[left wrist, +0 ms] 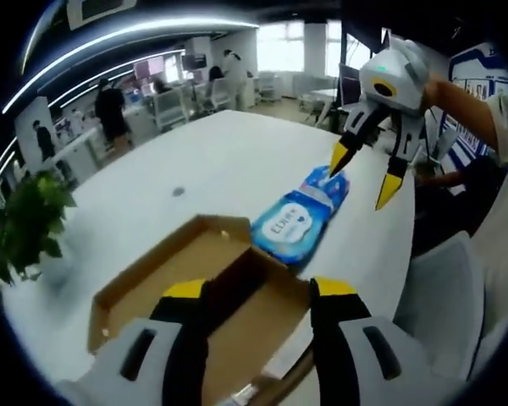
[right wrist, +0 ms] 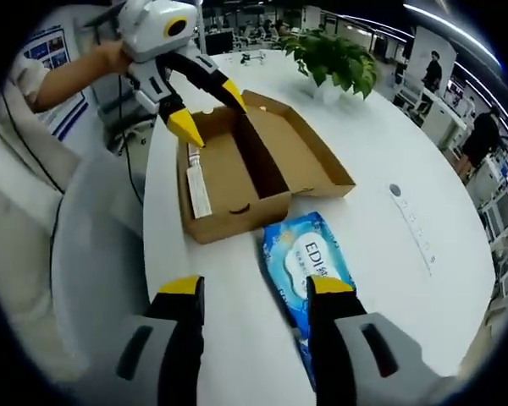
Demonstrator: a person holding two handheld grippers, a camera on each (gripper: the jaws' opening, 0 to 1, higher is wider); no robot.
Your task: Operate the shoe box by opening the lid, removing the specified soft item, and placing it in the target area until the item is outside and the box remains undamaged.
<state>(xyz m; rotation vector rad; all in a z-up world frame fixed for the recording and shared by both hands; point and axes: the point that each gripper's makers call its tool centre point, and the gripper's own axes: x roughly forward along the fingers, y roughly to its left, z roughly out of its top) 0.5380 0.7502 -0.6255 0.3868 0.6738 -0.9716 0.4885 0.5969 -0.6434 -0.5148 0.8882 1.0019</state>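
A brown cardboard shoe box (left wrist: 157,275) (right wrist: 237,169) lies open on the white table, its lid (right wrist: 309,156) folded flat beside it. A blue soft wipes pack (left wrist: 300,216) (right wrist: 309,262) rests on the table right next to the box, outside it. My left gripper (left wrist: 261,292) (right wrist: 210,110) hovers open over the box, with nothing between its yellow-tipped jaws. My right gripper (right wrist: 256,289) (left wrist: 364,175) is open too, hanging just above the pack's far end without holding it.
The white table (left wrist: 203,156) (right wrist: 406,169) stretches on beyond the box. A potted plant (left wrist: 30,216) (right wrist: 334,55) stands at one edge. A grey chair (left wrist: 440,296) (right wrist: 93,237) sits at the near side. People stand among desks in the background.
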